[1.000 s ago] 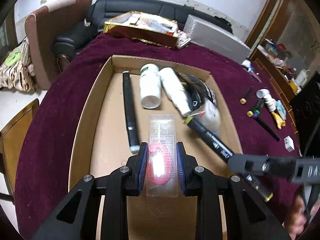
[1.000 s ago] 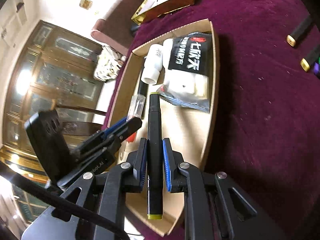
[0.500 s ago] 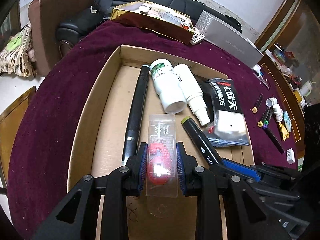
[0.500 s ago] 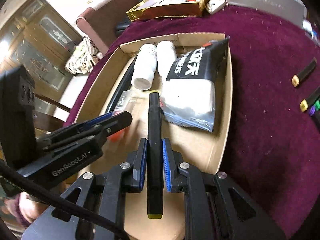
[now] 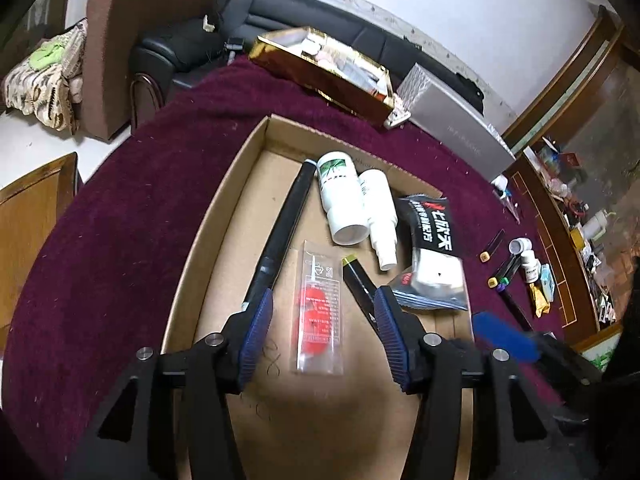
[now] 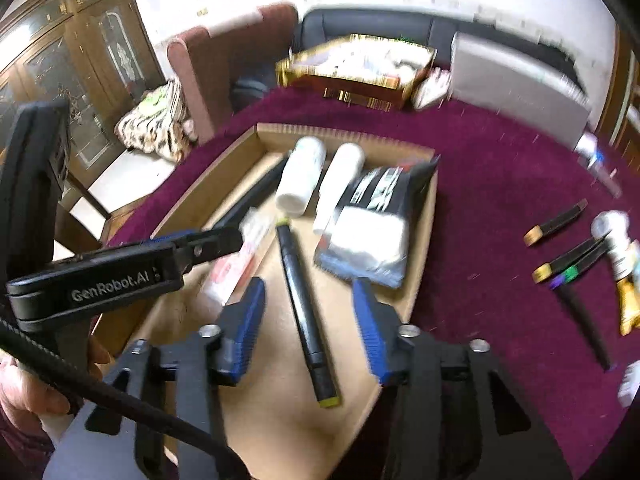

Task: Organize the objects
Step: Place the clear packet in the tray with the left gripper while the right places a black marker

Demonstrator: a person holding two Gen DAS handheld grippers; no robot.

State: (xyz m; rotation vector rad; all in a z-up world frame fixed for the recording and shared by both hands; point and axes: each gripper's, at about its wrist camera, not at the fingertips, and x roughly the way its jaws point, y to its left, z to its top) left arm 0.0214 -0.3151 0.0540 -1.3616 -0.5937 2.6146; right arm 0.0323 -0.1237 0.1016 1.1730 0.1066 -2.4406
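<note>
Both grippers are hanging over the near end of the cardboard box, and both have just been opening their jaws. The left gripper is standing released, with the clear packet holding something red lying flat on the box floor between its pads, which are not pressing on it. The right gripper is likewise standing released, with the black marker lying on the box floor between and ahead of its pads, its yellow-green caps showing at both ends. So these two items are looking delivered. Further ahead of the grippers, more things are already sitting in the box: a long black pen along the left, two white bottles side by side at the far end, and a black-and-white pouch against the right wall. By that count the box is filling well, but the job is not finishing yet. Out on the maroon counter, well to the right of the right gripper, several loose pieces are waiting: a few markers with gold, green and purple caps, a small white bottle and a gold tube. Judging from that, more trips to the right are remaining, and the grippers are needing to clear the box first
</note>
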